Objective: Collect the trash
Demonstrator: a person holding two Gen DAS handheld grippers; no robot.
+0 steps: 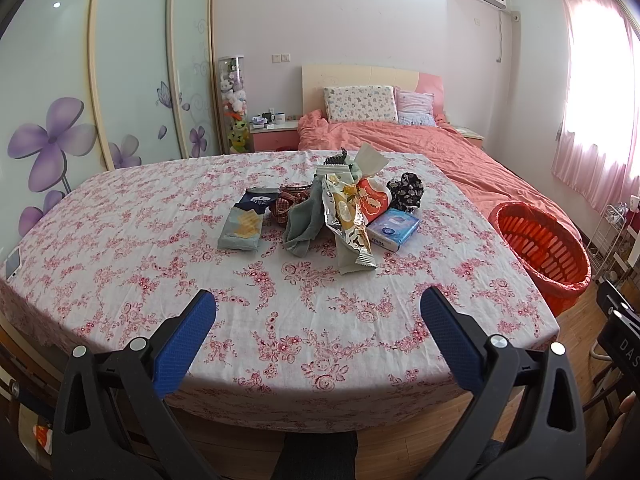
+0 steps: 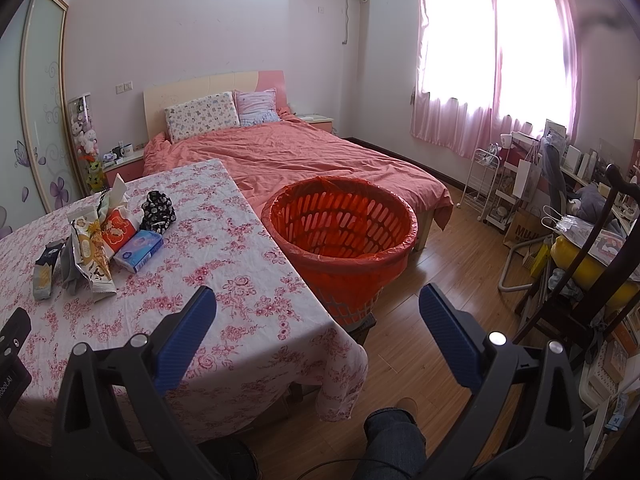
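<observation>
A heap of litter lies mid-table on the floral cloth [image 1: 160, 240]: a grey-green snack packet [image 1: 242, 226], a long gold foil wrapper [image 1: 352, 228], a blue tissue pack [image 1: 394, 229], a red packet [image 1: 372, 200] and a grey cloth [image 1: 304, 220]. My left gripper [image 1: 318, 312] hovers open over the table's near edge, well short of the heap. An orange bin [image 2: 342, 232] lined with a red bag stands on the floor off the table's right side. My right gripper [image 2: 318, 312] is open above the table corner, nothing between its fingers.
A bed [image 2: 304, 156] with a salmon cover lies behind the table. A phone [image 1: 14, 262] rests at the table's left edge. Cluttered shelves and a dark chair [image 2: 576, 280] fill the right side. A person's knee [image 2: 394, 436] shows below.
</observation>
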